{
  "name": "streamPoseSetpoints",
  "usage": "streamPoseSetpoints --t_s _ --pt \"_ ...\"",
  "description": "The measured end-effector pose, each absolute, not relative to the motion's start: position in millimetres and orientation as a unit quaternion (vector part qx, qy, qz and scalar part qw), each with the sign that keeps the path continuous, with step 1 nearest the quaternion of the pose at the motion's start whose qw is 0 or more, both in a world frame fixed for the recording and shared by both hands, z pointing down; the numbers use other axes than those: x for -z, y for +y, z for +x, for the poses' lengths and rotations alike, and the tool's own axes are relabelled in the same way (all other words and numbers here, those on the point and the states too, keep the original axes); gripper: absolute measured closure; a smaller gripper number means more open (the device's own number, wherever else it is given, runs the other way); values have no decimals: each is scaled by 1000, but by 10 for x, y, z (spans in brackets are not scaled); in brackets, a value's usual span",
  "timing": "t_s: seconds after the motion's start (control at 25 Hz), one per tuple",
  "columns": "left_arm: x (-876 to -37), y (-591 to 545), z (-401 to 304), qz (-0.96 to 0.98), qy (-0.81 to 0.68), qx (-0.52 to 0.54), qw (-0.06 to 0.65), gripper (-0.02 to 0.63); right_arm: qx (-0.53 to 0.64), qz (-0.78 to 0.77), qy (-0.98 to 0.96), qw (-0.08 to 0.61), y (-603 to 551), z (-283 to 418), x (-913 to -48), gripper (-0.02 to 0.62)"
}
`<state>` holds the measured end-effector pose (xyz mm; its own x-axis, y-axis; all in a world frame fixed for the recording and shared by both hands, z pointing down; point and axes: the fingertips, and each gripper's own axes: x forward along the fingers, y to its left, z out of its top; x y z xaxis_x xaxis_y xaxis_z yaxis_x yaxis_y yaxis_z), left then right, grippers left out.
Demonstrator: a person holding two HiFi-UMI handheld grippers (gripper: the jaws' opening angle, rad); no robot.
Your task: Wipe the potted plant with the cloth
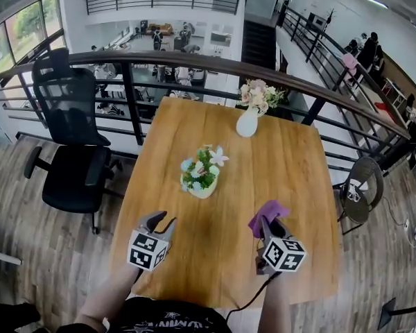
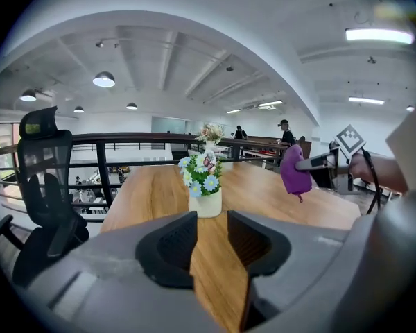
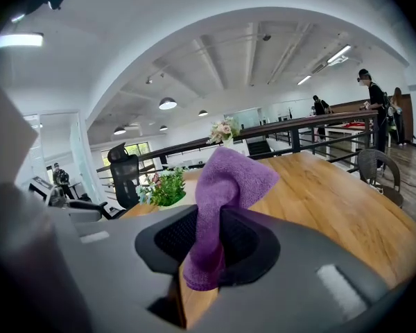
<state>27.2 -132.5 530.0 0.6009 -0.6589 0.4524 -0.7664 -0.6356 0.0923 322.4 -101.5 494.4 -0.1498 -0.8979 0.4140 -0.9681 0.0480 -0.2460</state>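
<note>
Purple cloth (image 1: 267, 216) hangs from my right claw (image 1: 267, 229) in the head view. It is near the plant (image 1: 200, 174), off to its right and not touching it. My left claw (image 1: 161, 222) waits near the plant's other side. I judge that no wiping has begun, so all of it is left.

Left gripper view: the left claw's jaws stand slightly apart with nothing between them, and the plant is straight ahead.

Right gripper view: the right claw's jaws pinch the cloth, with the plant ahead and to the left.

Purple cloth (image 3: 229, 179), potted plant (image 1: 201, 173) cream with green leaves, blue and white flowers, honey wood-grain worktop (image 1: 277, 165), my right claw (image 3: 206, 238) dark grey
</note>
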Motion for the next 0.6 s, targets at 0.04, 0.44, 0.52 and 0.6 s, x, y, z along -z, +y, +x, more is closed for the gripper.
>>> streamPoseSetpoints --t_s 0.04,0.44,0.52,0.6 --pt "-5349 -1354 318 883 -401 -196 144 461 -238 643 -724 75 -1082 3216 -4971 508" --pt "-5737 -1768 766 879 -382 -232 167 219 -251 595 -758 89 -1818 3123 -5168 508" --pt "-5810 -1878 837 876 -384 -237 169 202 -258 589 -761 92 -1937 3109 -5249 508" --pt "-5888 -1991 908 875 -383 -241 171 192 -262 582 -764 95 -2055 3084 -5333 508"
